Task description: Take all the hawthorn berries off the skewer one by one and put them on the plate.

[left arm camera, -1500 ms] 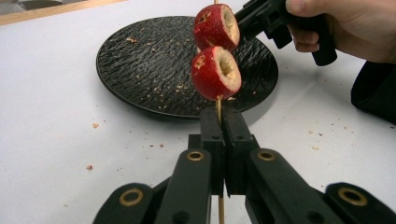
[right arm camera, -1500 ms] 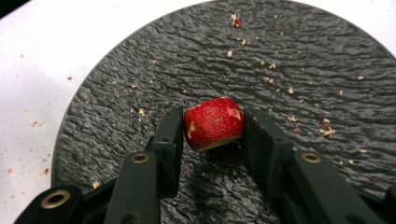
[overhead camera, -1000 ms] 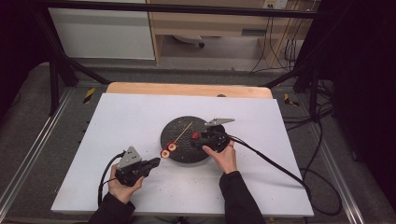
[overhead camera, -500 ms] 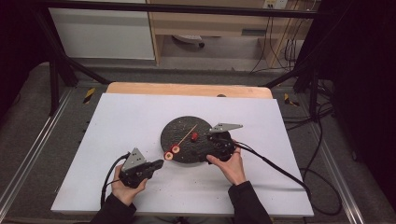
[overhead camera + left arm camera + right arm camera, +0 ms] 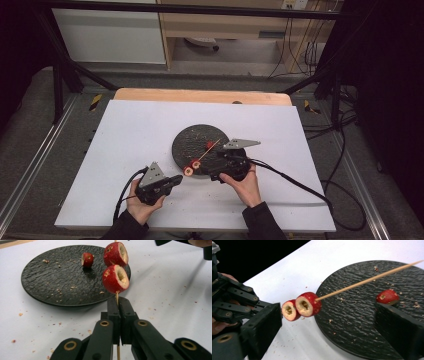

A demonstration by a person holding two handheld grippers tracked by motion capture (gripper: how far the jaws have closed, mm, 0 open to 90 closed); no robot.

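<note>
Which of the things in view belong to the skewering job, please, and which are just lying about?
In the job:
- thin wooden skewer, clamped in the left tool
- two cored red fruit pieces threaded on it
- loose red fruit piece
- round black textured plate
- right tool, open

Lying about:
- crumbs on the white tabletop

High view overhead, far; both gripper views close, sharing plate [image 5: 50, 277].

no legible text, labels or signs
</note>
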